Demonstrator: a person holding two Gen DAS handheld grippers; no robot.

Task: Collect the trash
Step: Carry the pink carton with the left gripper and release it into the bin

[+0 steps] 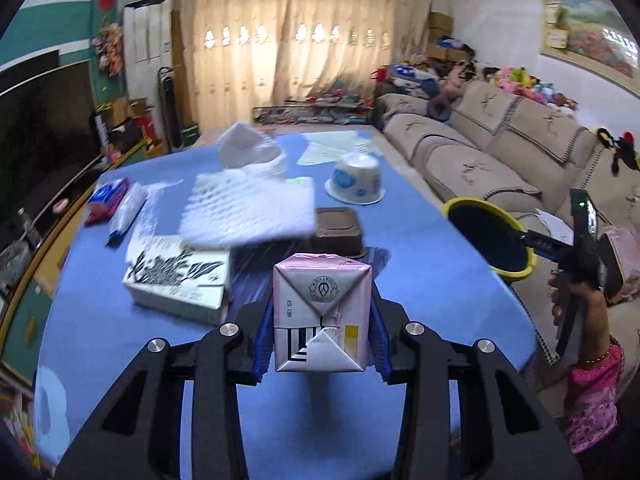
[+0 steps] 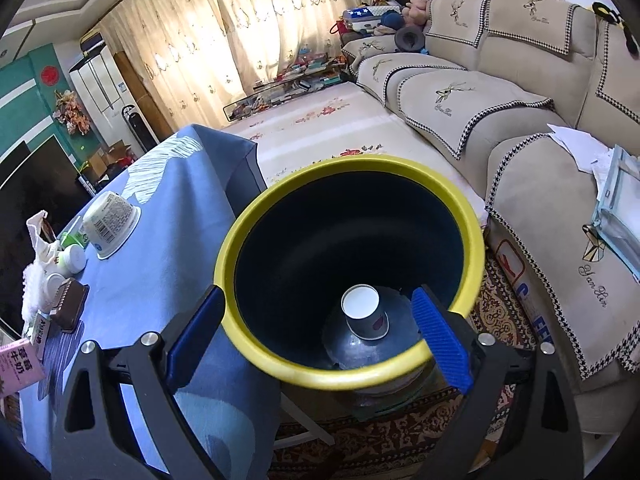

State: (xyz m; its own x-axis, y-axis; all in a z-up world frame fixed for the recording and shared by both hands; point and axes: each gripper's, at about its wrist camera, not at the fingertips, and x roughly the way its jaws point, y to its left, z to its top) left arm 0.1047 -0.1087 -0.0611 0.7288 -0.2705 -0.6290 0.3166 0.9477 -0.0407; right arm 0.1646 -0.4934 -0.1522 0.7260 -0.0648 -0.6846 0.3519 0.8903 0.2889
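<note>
Over the blue-clothed bench, the left tongs clamped a pink milk carton upright; the yellow-rimmed bin, gripped by the right tongs, waited to its right.

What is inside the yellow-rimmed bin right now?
Inside the yellow-rimmed bin lies one paper cup, tipped on its side, its white inside facing up. The rest of the floor that shows is bare; the near rim and the right gripper hide part of the bottom.
</note>
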